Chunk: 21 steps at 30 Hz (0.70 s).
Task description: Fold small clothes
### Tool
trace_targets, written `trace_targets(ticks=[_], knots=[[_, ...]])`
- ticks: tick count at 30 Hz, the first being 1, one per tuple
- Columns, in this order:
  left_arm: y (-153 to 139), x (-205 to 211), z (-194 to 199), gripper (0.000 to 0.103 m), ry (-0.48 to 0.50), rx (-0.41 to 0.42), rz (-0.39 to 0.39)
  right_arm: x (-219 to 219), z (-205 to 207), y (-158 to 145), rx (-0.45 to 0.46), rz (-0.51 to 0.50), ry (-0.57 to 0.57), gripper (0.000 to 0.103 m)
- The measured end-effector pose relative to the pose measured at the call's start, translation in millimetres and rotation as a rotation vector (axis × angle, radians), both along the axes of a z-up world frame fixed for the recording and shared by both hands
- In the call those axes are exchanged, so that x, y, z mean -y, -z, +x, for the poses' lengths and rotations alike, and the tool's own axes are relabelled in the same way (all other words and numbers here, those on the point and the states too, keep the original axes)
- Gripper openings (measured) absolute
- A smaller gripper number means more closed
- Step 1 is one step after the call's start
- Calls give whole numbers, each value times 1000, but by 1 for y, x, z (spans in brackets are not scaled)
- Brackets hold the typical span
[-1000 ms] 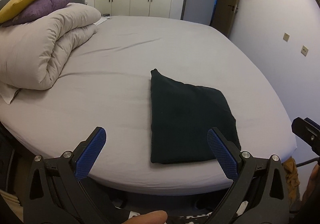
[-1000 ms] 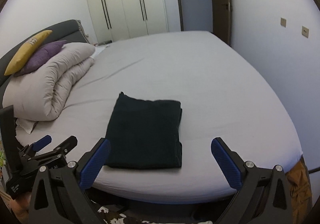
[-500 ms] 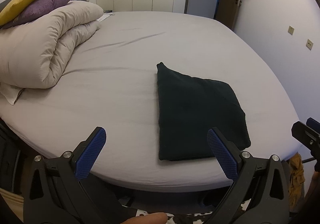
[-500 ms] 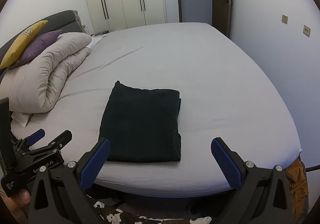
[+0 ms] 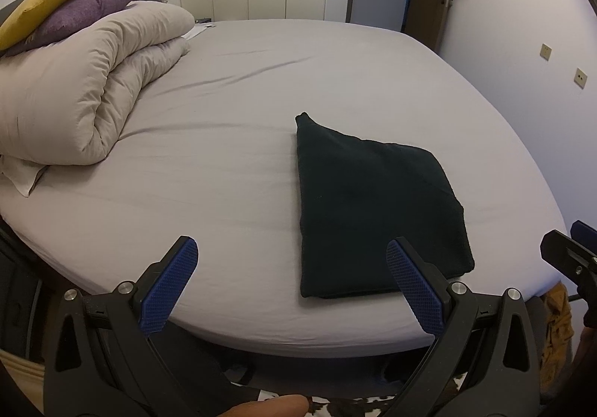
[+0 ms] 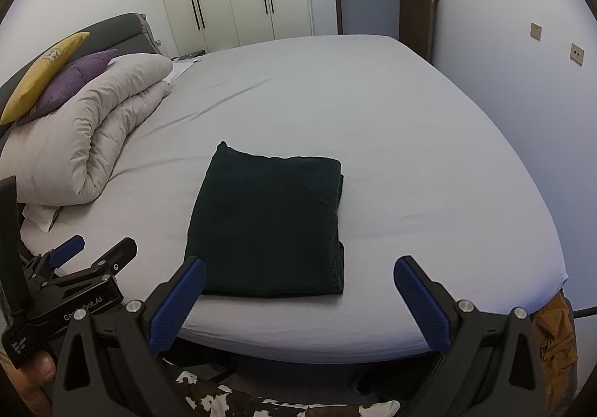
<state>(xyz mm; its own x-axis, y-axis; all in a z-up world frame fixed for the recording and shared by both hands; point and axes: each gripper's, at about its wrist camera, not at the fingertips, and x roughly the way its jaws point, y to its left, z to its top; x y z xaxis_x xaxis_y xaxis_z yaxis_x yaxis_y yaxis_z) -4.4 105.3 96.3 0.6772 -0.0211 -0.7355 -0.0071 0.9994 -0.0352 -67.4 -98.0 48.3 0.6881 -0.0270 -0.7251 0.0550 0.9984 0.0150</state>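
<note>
Dark green garment [image 6: 266, 221], folded flat, rectangular, near bed's front edge

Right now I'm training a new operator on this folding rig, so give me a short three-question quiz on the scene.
1. True or false: the left gripper is shut on the dark cloth.
2. What lies on the duvet? A) two cushions B) a book C) a shoe
3. Fill in: the cloth lies folded on the ___, near its front edge.

Key: 1 false, both the left and the right gripper are open and hold nothing. 2 A, a yellow cushion and a purple cushion. 3 bed.
</note>
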Motion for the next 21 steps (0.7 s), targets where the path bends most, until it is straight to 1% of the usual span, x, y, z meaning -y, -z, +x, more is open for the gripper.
trace_targets(ticks=[21], knots=[[6,3,2,103,10,-8,25,0,0,3,-2,0,7,103]])
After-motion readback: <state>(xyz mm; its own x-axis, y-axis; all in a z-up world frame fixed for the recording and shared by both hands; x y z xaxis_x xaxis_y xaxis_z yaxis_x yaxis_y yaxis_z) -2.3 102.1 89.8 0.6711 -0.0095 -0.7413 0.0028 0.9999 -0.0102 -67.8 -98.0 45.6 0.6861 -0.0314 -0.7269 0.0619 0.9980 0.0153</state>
